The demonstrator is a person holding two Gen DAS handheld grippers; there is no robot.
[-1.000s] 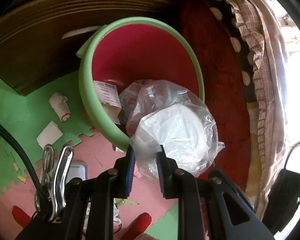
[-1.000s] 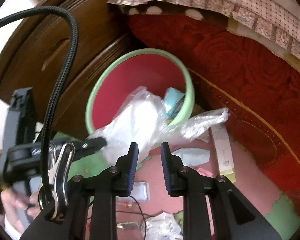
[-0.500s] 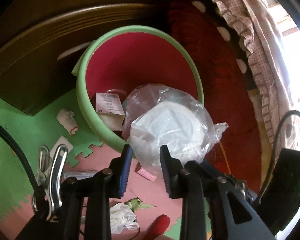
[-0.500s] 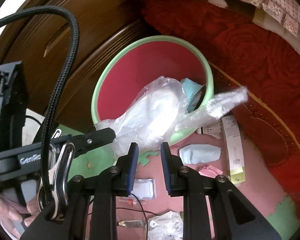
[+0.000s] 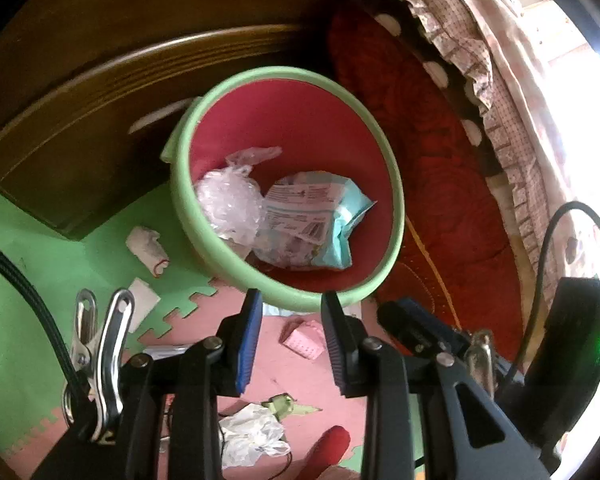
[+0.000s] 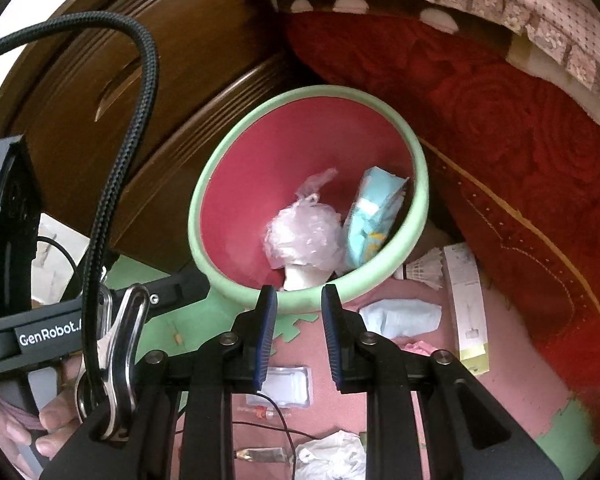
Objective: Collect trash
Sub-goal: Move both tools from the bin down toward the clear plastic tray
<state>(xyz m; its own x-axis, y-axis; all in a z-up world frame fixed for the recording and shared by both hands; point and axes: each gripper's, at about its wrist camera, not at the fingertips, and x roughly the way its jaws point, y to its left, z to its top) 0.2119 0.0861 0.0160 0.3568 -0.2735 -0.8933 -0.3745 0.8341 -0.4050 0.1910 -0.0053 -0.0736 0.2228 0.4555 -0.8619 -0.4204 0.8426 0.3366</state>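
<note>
the clear plastic bag [image 5: 230, 200] lies inside the bin [image 5: 396, 216], at the centre of the left wrist frame, touching a pale blue packet [image 5: 320, 220]. the left gripper [image 5: 290, 340] at lower centre has its jaws apart and empty. the right gripper [image 6: 298, 334] is likewise parted on nothing. more scraps, perhaps tissue [image 6: 400, 316], lie on the floor mat [image 5: 32, 264] below the bin.
</note>
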